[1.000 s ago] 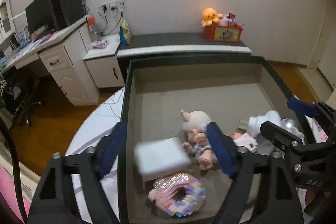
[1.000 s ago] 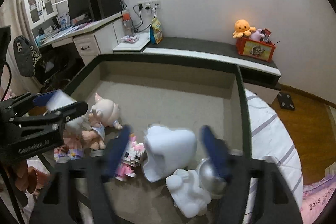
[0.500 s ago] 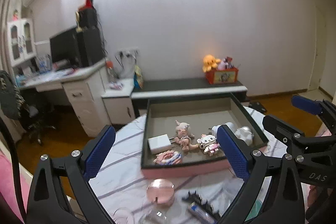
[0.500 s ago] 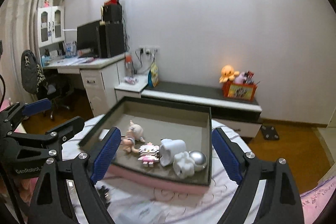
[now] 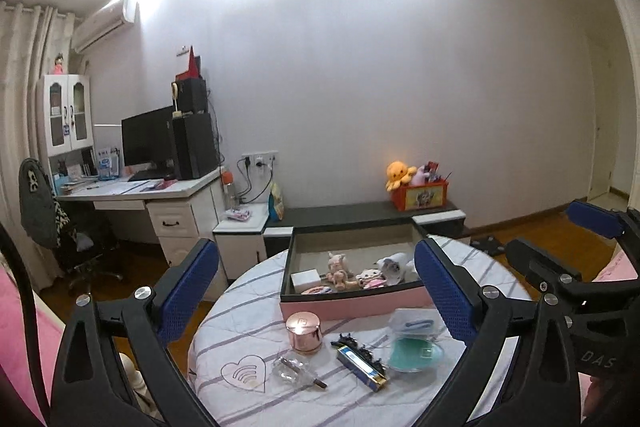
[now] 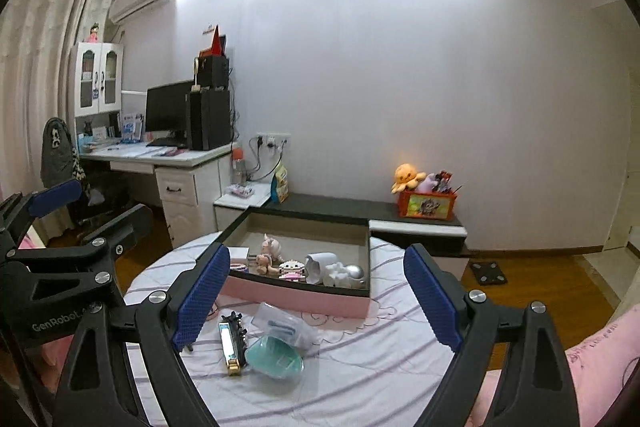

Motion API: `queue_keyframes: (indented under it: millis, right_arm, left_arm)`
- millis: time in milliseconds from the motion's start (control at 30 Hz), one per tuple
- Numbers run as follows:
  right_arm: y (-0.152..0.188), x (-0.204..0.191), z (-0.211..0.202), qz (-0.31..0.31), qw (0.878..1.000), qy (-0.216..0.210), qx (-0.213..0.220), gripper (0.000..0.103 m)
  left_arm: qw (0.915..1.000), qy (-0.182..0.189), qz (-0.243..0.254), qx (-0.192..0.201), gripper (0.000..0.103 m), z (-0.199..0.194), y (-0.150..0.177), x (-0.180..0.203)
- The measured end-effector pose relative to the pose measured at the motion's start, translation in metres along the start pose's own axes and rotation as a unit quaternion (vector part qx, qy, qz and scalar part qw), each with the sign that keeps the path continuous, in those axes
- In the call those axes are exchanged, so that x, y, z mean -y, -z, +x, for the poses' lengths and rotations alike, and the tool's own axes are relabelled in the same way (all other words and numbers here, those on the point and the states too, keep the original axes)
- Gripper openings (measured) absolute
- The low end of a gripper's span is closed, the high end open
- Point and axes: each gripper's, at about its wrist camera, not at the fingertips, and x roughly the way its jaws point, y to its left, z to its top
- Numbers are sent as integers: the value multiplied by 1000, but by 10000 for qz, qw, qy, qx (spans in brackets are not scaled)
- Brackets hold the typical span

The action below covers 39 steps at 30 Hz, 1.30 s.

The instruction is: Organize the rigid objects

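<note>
Both my claws hang empty above the round table, its box of toys beyond them.

My left claw (image 5: 316,291) stands spread wide with nothing between its blue pads; my right claw (image 6: 316,301) is just as far apart and empty. The right claw's body reads "DAS" in the left view; the left one's reads "GenRobot" in the right view. The pink-sided box (image 5: 352,301) sits on the far part of the striped tablecloth (image 6: 360,367), holding a white block (image 5: 305,279), a pig doll (image 5: 337,264) and other small toys. Nearer me lie a rose-gold jar (image 5: 304,331), a teal case (image 6: 274,359) and a heart-shaped logo (image 5: 245,373); the jar's lid mark is too small to read.
</note>
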Motion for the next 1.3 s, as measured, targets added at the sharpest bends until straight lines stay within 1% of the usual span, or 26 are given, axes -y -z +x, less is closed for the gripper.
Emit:
queue_keyframes:
  millis: [167,333,533,933,1000,1067,1200,1300]
  right_arm:
    - [1,-5,-39,-33,9997,77,222,91]
    - [0,-12,-60,-60,9993,67,361,91]
    - [-1,-14,-67,-53,9991,65,426,91]
    - [4,-14,-66,-27,9993,67,367,91]
    - [4,-14,-63,-29,9994,51,335,91]
    - [8,-13,-57,-22,9996,38,261,91]
    - [22,-11,-33,61,10000,15,-67,91]
    - [38,-7,-11,153,9991,-58,-403,91]
  left_arm:
    - [9998,-57,-44,184,102,-31,-2,-1]
    - [9996,-78,-91,268,102,-48,-4,-6]
    - [9993,-106,-82,346,102,-53,-6,-7]
    - [9995,-81,-87,283,103,-52,-5,-8]
    - [9997,-49,-88,210,103,-46,-1,-8]
    - [9999,48,-107,50,103,-35,6,-11]
    - [9981,254,-261,-504,103,-2,29,-15]
    - [9945,281,-312,-956,103,25,53,-15]
